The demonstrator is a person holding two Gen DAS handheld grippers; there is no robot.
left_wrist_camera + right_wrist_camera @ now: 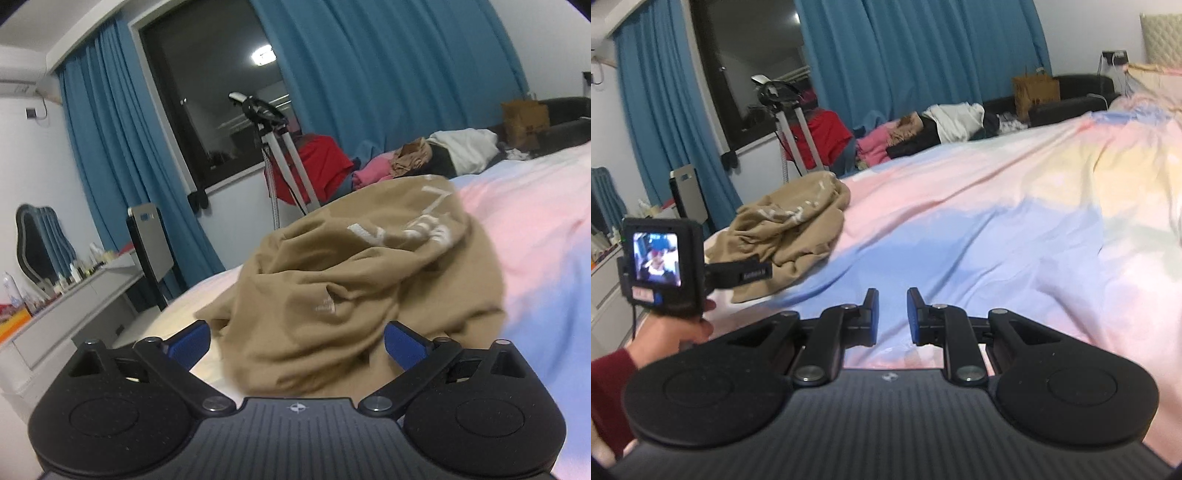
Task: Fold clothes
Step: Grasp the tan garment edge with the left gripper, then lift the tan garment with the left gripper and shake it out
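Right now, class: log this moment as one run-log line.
task: fold clothes | tan garment: crumpled on bed | left claw: open, at garment's edge | right claw: open, over sheet | folds: none

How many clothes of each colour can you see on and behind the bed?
Tan: 2, the crumpled shirt on the bed and a tan garment in the pile
Red: 1
Pink: 1
White: 1
Black: 1
Total: 6

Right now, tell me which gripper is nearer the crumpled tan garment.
Left. The left gripper is open right at the tan garment, fabric bulging between its fingers. The right gripper hovers over bare bedsheet, with the garment off to its left.
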